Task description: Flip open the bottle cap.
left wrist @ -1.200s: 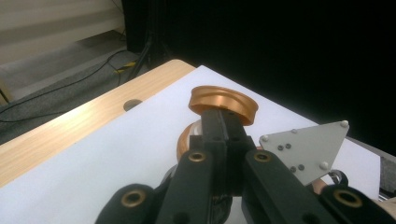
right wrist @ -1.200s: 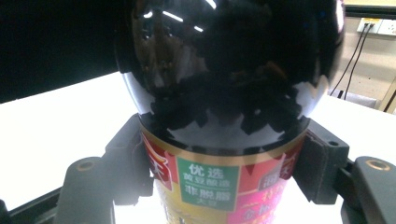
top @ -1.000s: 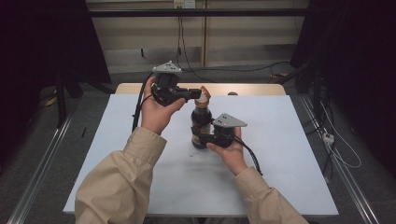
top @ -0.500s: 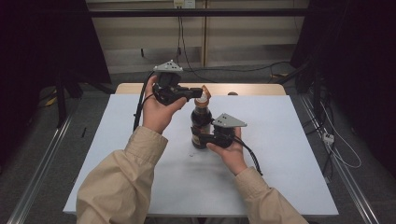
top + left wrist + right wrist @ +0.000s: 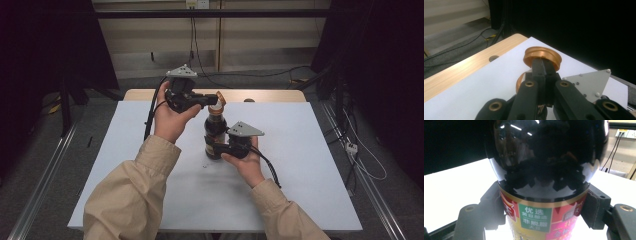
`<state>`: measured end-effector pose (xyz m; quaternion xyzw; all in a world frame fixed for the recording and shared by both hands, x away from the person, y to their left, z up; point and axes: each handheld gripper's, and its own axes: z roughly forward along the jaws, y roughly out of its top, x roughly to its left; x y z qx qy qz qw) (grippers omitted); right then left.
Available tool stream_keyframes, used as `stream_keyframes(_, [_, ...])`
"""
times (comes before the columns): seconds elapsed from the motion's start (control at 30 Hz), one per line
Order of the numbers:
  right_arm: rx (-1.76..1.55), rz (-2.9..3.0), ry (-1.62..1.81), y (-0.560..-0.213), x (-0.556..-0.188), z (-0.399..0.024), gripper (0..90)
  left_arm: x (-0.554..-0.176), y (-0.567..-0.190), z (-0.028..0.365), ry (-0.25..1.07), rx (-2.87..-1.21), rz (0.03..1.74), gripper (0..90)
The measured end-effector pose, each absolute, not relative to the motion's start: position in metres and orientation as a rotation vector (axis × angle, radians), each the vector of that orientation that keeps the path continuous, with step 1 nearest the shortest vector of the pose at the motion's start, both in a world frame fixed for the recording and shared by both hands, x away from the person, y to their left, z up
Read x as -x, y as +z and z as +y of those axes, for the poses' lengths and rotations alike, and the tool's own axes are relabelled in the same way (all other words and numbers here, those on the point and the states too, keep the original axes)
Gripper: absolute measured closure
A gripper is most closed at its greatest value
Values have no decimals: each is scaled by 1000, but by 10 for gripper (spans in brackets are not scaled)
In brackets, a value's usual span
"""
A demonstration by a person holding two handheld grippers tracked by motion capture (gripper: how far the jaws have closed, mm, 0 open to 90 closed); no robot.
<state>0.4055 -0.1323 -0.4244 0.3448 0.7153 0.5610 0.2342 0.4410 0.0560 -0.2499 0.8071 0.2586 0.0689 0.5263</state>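
We work at a white worktop (image 5: 300, 190) with a wooden edge at the far side. Near its middle stands a dark bottle (image 5: 215, 131), upright, with a glossy black shoulder and a red and gold label around the body. In the right gripper view the label shows green and pink panels with printed characters.

Our right gripper (image 5: 216, 148) holds the bottle low on the body; its jaws are closed on the label from both sides, and the pads press on it. Our left gripper (image 5: 214, 99) comes level at the top of the bottle. Its jaws stand fully together, pinching the rim of the orange cap (image 5: 543, 56), which looks flipped up on its hinge.

We judge that the bottle is glass or hard plastic, stiff, rather heavy if it is full, and slippery on the shiny shoulder. So the good place to hold is the labelled body, where the surface gives more friction and the walls are straight. The cap is small, light and thin; it should be taken by the rim with little force, because the hinge may break and the bottle may tip.
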Motion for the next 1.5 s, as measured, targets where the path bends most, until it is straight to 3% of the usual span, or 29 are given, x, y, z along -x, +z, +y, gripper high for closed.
stream_keyframes(1.13, [-953,1965,1531,-424,-405,-132,296,-439,-250,69,119,-1911,575,898])
stream_keyframes(1.33, [-959,1966,1529,-423,-405,-132,293,-435,-254,76,114,-1918,584,795])
stream_keyframes(1.5, [-978,1993,1498,-422,-402,-134,266,-430,-257,84,121,-1908,597,659])
